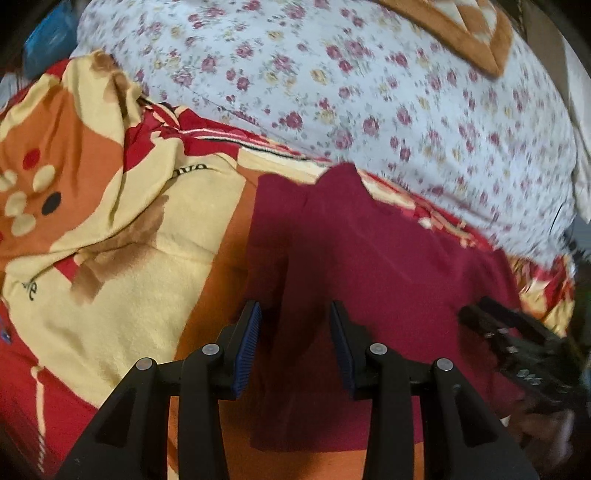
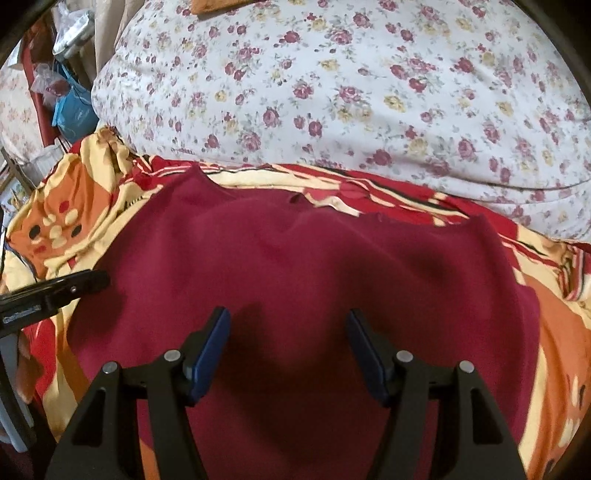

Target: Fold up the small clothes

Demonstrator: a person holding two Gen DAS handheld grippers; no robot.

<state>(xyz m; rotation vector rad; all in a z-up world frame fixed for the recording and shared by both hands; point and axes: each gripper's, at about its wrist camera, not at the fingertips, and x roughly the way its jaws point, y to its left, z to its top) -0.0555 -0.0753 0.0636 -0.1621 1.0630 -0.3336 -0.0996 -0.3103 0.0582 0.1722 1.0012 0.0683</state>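
- Your left tool (image 1: 295, 317) sits at the bottom centre of its view, its ribbed blue pads (image 1: 248, 347) parted with nothing between them, hanging over the left part of the garment.
- Your right tool (image 2: 289, 325) is spread wider, its smooth blue pads (image 2: 210, 354) empty, over the middle of the same cloth.
- The maroon garment (image 2: 295, 258) lies flat and soft-looking, matte, with a jagged, notched upper edge; it fills the centre of the right wrist view and the lower centre and right of the left wrist view.
- Under it lies a fleecy blanket (image 1: 122, 280) in cream, orange and red patches with dark lettering, bunched into folds at the upper left.
- Behind, a white floral quilt (image 2: 332, 92) bulges across the top of both views.
- Only the left wrist view shows an orange-bordered cloth (image 1: 465, 33) clearly at top right, and it is blurred by motion.
- Only the right wrist view shows blue bags (image 2: 72, 107) and clutter at upper left.
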